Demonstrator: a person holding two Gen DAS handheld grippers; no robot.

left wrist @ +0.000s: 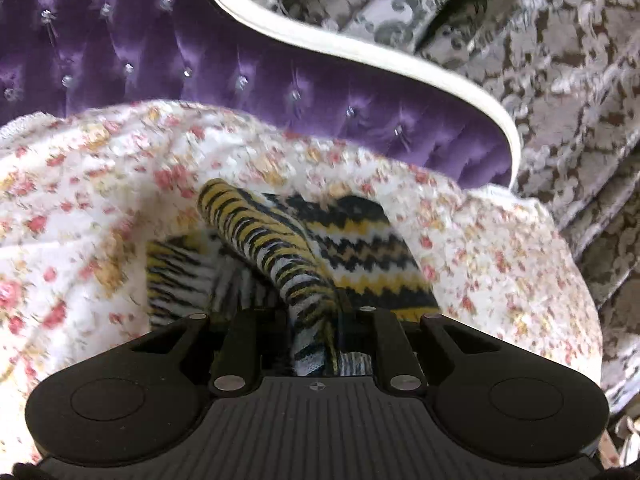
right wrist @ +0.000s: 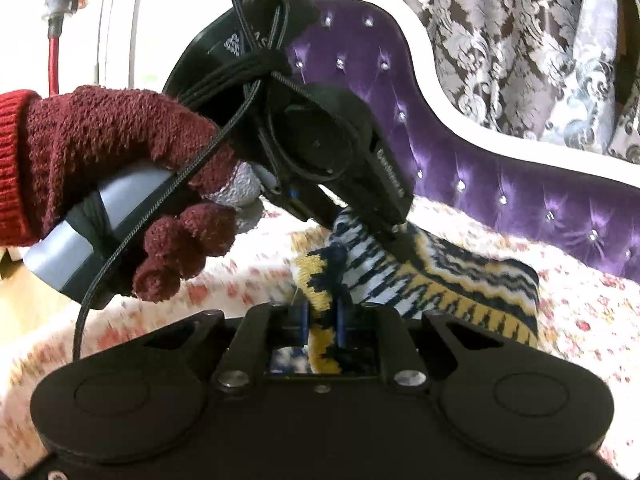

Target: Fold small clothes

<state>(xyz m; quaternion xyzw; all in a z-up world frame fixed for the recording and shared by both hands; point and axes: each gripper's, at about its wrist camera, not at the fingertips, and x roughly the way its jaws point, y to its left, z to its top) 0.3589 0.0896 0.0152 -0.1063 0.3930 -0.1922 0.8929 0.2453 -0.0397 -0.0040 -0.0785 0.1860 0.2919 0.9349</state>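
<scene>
Jaws on both sides are clenching the same striped knit garment [left wrist: 304,248], and each grip seems chosen to lift a separate part of it. Starting on the left, the left gripper [left wrist: 316,340] is pinching a narrow rolled band of the yellow, black and white knit, which is running up and away from the jaws like a sleeve or an edge being drawn over the body of the piece. That looks like a fold being carried across. The rest of the garment is lying on the flowered bedspread [left wrist: 500,248], which is giving it a soft, flat place to be folded, with the purple tufted headboard [left wrist: 240,68] behind. Moving right, a hand in a red glove [right wrist: 120,168] is holding the left tool low over the cloth. The right gripper [right wrist: 322,320] is clamping another bunched bit of the knit between its blue pads [right wrist: 304,318], probably anchoring that end while the other is moving.
</scene>
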